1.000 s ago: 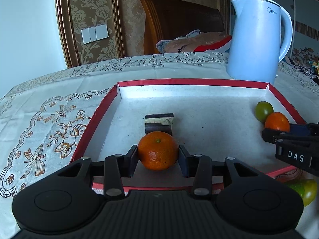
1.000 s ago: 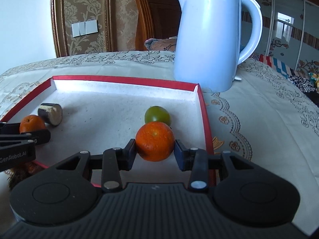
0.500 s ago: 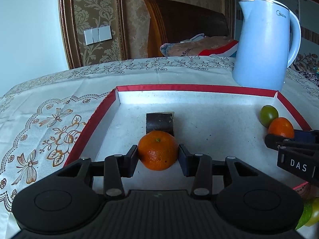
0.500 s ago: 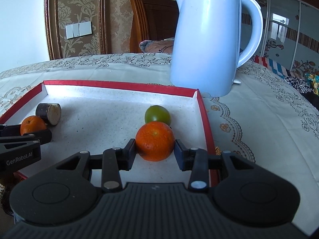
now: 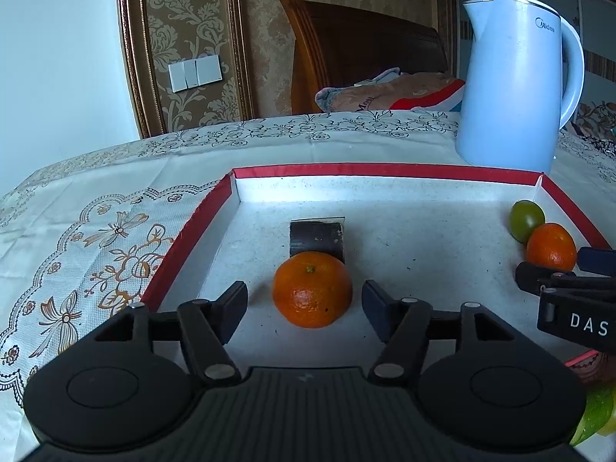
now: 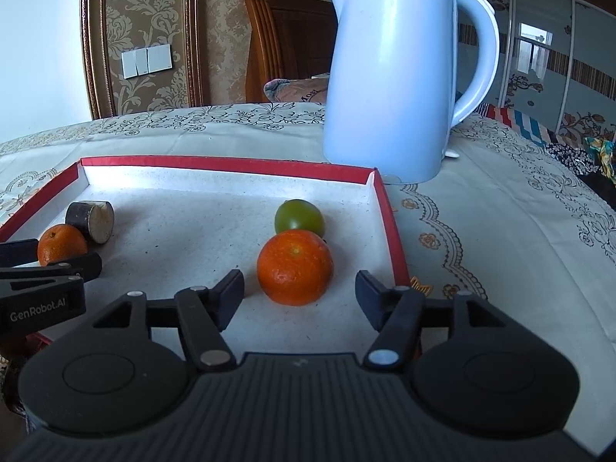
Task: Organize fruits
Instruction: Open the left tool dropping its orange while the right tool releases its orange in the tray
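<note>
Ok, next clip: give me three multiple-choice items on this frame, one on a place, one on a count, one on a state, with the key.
1. Where does the green fruit lie?
A. beside the kettle on the cloth
B. in the red-rimmed tray, just behind an orange
C. between the left tongs

2. How many oranges lie in the tray?
A. one
B. two
C. four

3. How do the right tongs stand?
A. open, clear of the orange
B. clamped on the orange
C. clamped on the green fruit

Key: B, it sits behind the right orange; B, with the left orange; A, gaps show on both sides.
</note>
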Available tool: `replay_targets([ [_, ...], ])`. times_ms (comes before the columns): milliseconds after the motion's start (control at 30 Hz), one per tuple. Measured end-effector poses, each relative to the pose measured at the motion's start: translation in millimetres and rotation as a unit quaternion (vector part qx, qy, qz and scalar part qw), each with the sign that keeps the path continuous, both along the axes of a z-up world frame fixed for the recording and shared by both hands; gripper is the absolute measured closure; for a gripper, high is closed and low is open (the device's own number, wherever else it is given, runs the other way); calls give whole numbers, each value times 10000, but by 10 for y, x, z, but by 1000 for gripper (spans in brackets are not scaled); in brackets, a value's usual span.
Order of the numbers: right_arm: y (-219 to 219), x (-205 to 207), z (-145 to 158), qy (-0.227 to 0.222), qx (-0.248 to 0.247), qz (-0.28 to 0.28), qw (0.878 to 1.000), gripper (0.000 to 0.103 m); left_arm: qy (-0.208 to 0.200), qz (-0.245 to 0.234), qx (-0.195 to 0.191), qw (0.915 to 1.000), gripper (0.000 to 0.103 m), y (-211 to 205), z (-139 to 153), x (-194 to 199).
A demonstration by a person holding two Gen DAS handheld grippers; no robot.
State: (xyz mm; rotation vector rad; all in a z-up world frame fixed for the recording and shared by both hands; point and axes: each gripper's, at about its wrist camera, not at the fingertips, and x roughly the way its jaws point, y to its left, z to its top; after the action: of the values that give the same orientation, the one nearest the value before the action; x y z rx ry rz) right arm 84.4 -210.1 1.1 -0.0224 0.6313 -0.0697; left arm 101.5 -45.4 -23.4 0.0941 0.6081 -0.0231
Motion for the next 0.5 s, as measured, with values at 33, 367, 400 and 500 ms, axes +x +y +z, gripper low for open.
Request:
replay_targets([
  [33,6,-12,6,-31,-17,6,10000,34,-7,-3,9,10000,38,0,-1,-5],
  [367,-32,-158,34,-184,80,16,9998,19,-125,-92,78,9998,36,30,17,-142],
  [400,-32,-178,36,-188,92,40,9998,18,-161,-94,95,9998,36,34,24,-162],
  [500,-44,-236,39,-181,202,138,9995,14,-241,-115,76,9996,36,67,41,-225],
])
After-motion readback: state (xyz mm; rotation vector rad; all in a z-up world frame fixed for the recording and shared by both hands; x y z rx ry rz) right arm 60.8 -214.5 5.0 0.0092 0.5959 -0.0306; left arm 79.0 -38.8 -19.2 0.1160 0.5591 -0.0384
